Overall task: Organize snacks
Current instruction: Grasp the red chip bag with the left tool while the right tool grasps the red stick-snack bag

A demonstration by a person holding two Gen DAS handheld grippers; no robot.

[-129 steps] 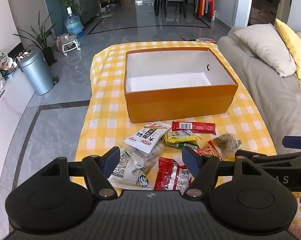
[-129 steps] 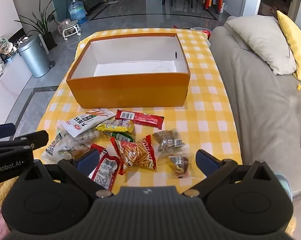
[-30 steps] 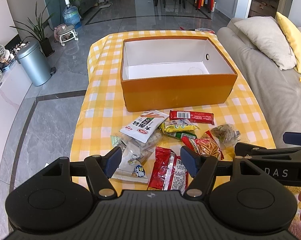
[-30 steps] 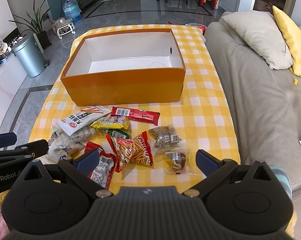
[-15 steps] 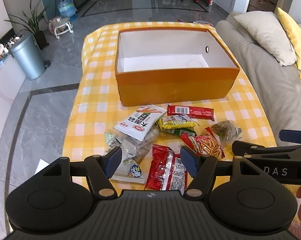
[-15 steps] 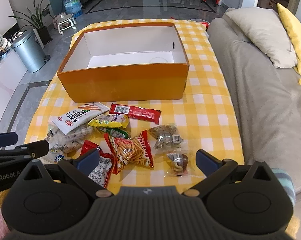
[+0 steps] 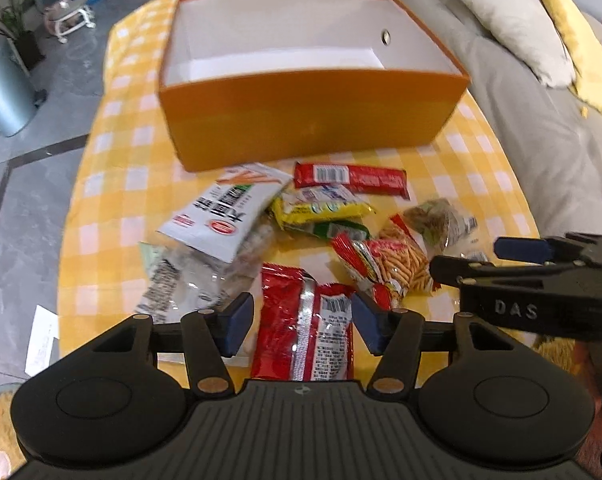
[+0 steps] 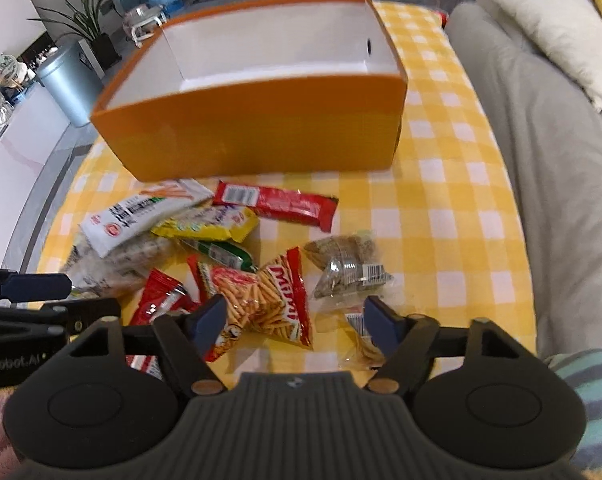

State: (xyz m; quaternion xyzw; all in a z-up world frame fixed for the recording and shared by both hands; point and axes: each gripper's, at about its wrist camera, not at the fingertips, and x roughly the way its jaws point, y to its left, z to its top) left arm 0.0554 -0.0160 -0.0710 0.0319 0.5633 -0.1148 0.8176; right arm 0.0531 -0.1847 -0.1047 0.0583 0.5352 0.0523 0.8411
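Nothing has gone into the orange box [image 7: 309,120] yet: what shows of its white inside is bare, though its near wall hides the front of the floor. It sits at the far end of the bench [image 8: 453,216], which is covered with a yellow checked cloth.

All the snacks lie loose in a heap in front of the box. There is a long red bar [image 7: 351,178] nearest it, a white packet [image 7: 225,216] overlapping a clear bag, a yellow packet [image 7: 321,208] over a green one, a bag of stick crackers [image 8: 261,300], a clear bag of brownish pieces [image 8: 345,268] and a red foil packet [image 7: 305,324].

The left tool [image 7: 303,324] hangs low over the red foil packet, its jaws closing with the packet between them but not visibly pressing it. The right tool [image 8: 293,320] is likewise closing around the stick cracker bag, pads either side and apparently clear of it.

So I'd say the job is at its very start: two first grabs under way, every packet left to move.
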